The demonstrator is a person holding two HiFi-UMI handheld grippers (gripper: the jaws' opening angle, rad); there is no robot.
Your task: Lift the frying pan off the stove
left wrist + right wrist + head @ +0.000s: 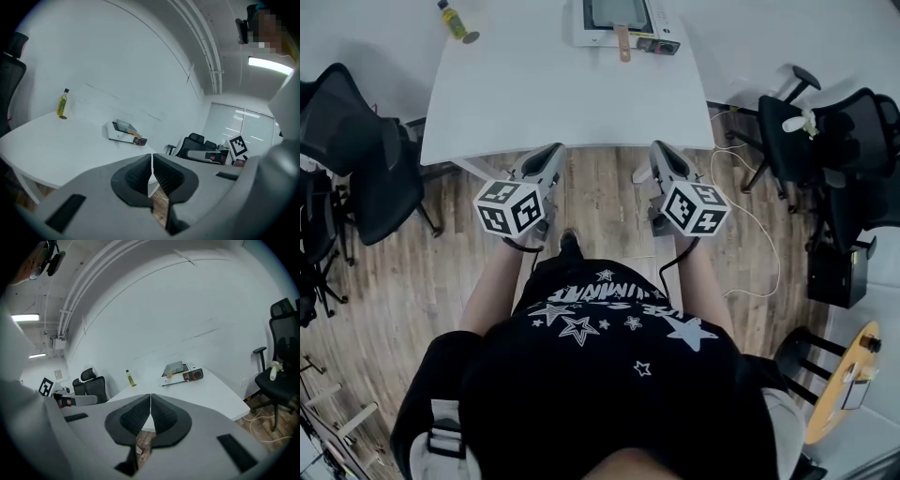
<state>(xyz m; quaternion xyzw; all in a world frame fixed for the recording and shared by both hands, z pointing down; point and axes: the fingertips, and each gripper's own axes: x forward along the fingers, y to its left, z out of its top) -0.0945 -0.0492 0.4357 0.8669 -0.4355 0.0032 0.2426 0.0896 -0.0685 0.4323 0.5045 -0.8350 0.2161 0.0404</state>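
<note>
A square frying pan (pixel 618 13) with a wooden handle (pixel 623 43) sits on a white portable stove (pixel 666 39) at the far edge of the white table (pixel 553 94). The pan (pixel 123 125) and stove (pixel 117 135) lie well ahead in the left gripper view; the right gripper view shows the pan (pixel 174 367) on the stove (pixel 183 377) too. My left gripper (pixel 551 153) and right gripper (pixel 660 150) hover side by side at the table's near edge, far from the pan. Both are shut and hold nothing; the left gripper (pixel 151 161) and right gripper (pixel 150 401) show pads touching.
A yellow bottle (pixel 455 21) stands at the table's far left corner. Black office chairs flank the table at the left (pixel 356 159) and right (pixel 830 141). A white cable (pixel 750 225) trails across the wooden floor at the right.
</note>
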